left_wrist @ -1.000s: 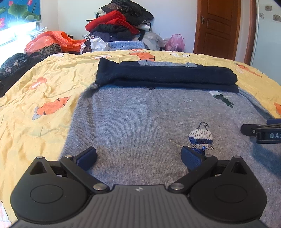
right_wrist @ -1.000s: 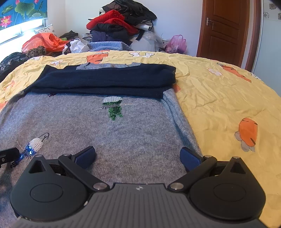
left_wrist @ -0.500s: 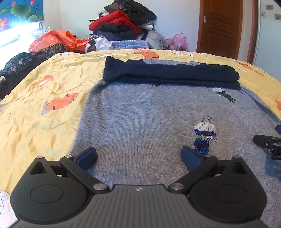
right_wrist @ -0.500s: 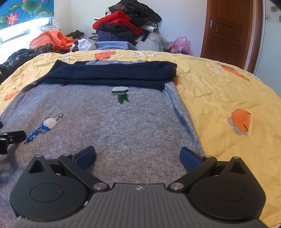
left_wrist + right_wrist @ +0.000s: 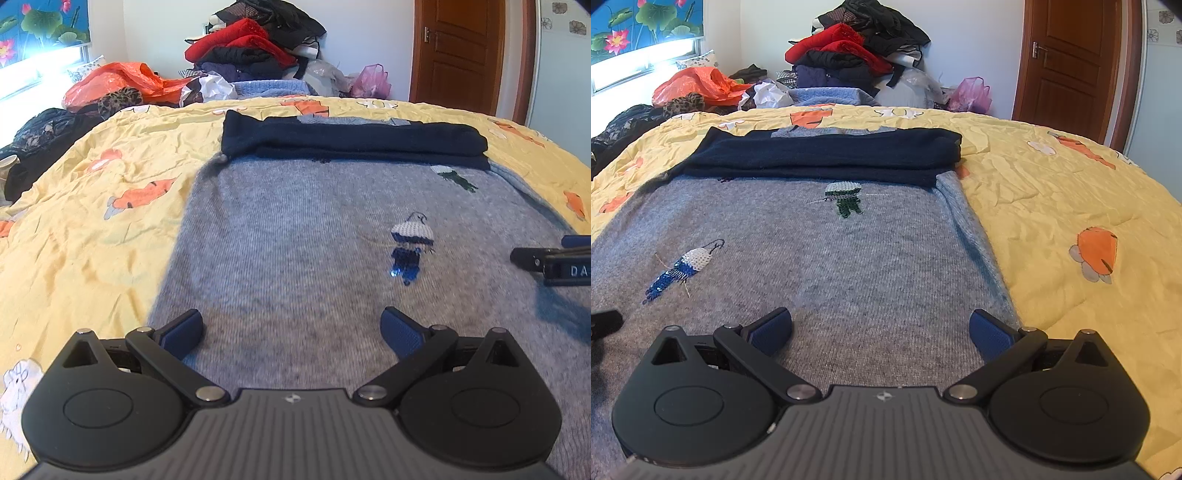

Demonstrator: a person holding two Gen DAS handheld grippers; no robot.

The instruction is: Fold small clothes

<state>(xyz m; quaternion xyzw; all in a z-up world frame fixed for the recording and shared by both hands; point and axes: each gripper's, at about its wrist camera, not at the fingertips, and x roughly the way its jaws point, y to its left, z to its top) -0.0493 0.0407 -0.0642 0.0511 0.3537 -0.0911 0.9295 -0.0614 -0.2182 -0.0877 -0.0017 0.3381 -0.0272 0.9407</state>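
My left claw: spread wide, nothing between its blue pads; it hangs low over the near left part of the grey knit sweater.
My right claw: also spread wide and empty, low over the near right part of the same sweater, its right pad close to the sweater's right edge.
Sweater: lies flat on the yellow bedsheet ahead of both claws, with navy sleeves folded across its far end.
Writing: on my right claw's body, seen from the left view at the right edge, white letters "DA" and the rest cut off by the frame. No other text I can read.
Sequin motifs: a blue and white figure just ahead of my left claw's right pad; a green and white one farther ahead of my right claw, near the navy fold.
Only in left view: the sweater's left edge against the sheet, and the carrot print ahead and to the left.
Only in right view: the sweater's right edge, a carrot print off to the right, and a tip of my left claw at the left edge.
Far ahead: a heap of clothes, an orange plastic bag, a pink bag, a wooden door.
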